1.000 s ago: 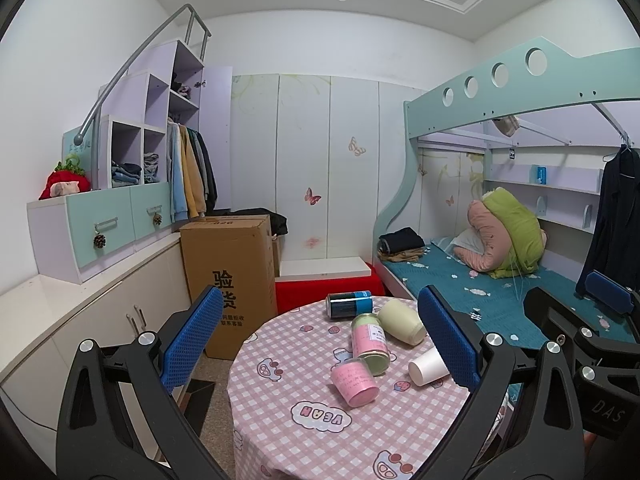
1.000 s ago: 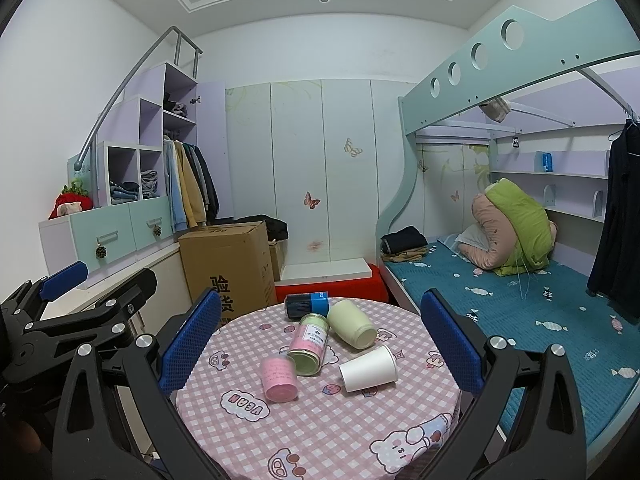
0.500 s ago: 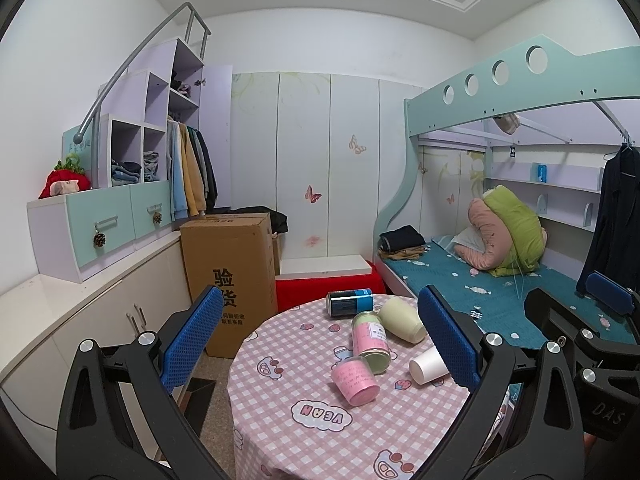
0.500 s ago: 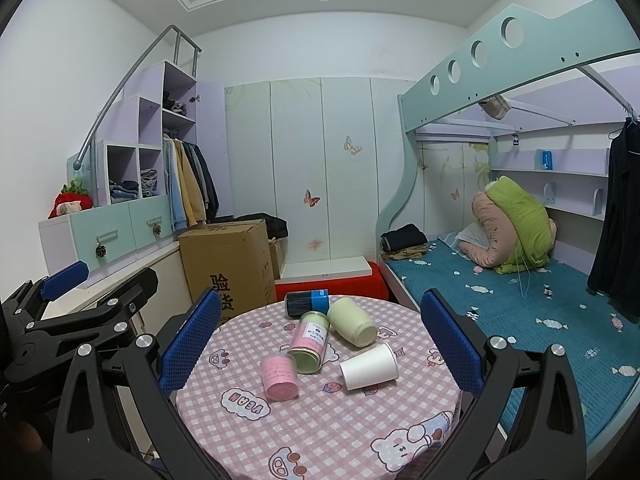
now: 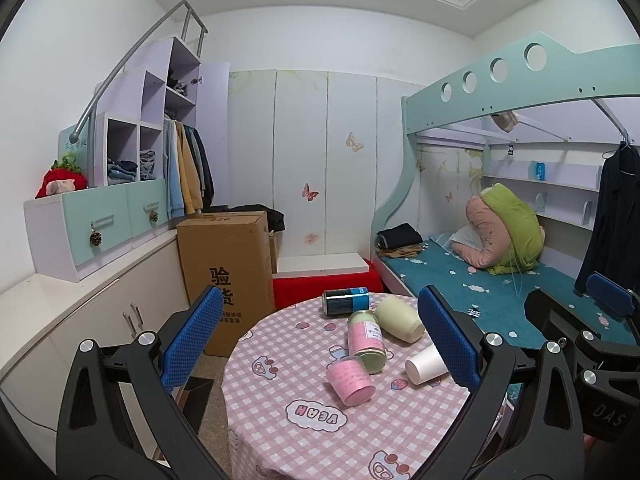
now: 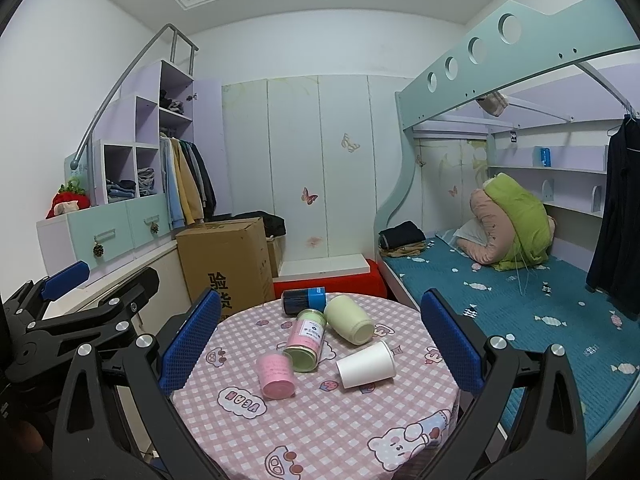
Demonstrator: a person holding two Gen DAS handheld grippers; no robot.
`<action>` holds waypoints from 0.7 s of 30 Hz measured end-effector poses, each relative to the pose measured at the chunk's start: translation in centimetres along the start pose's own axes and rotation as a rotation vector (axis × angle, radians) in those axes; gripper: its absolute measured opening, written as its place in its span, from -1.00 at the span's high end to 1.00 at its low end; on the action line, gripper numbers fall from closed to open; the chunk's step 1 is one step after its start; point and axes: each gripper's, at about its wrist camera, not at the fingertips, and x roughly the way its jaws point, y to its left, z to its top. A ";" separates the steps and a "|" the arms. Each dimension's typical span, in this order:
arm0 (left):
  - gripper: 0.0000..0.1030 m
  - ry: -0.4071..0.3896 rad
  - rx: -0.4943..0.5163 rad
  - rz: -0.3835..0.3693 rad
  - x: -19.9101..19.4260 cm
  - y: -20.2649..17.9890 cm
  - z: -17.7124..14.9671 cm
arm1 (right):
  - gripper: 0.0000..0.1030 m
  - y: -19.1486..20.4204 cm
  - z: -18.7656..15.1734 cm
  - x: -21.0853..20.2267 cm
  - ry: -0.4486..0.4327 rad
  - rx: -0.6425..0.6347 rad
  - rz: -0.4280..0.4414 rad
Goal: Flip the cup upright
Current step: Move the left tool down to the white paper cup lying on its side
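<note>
Both tools hang back from the round table with the pink checked cloth [image 6: 320, 432], and nothing has been touched yet. The left gripper [image 5: 320, 344] has its blue-padded jaws spread wide and empty; so does the right gripper [image 6: 320, 340].

Going left to right between the right jaws: nearest the left pad lies a small pink cylindrical cup [image 6: 275, 375] on its side, then a taller pink-labelled jar with a green end [image 6: 306, 342] touching it, with a dark can with a blue band [image 6: 303, 301] lying behind. Just past centre is a pale green rounded cup [image 6: 349, 319], mouth towards the right. Closest to the right pad lies the white paper cup [image 6: 366, 365], also on its side, apart from the others, mouth pointing right and slightly away.

From the left tool's view that paper cup [image 5: 426, 365] is half hidden behind its right pad, so I'd say the right hand is better placed for it.

To do it well, I'd bring the jaws down astride the cup's middle, squeeze gently since thin paper would likely buckle, then lift a little before swinging the mouth upward and setting the base flat. Watch the green cup nearby; a rolled cup could nudge it.
</note>
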 end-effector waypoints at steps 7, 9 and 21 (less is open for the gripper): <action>-0.90 0.022 0.009 -0.005 1.2 -1.0 0.2 | -0.88 -0.4 -0.2 0.3 0.007 0.006 -0.004; -0.90 0.041 0.017 -0.013 1.8 -1.4 0.1 | -0.88 -0.7 -0.4 0.5 0.016 0.010 -0.006; -0.90 0.341 0.081 -0.173 12.2 -7.3 -4.7 | -0.88 -6.9 -4.5 5.3 0.183 0.106 -0.110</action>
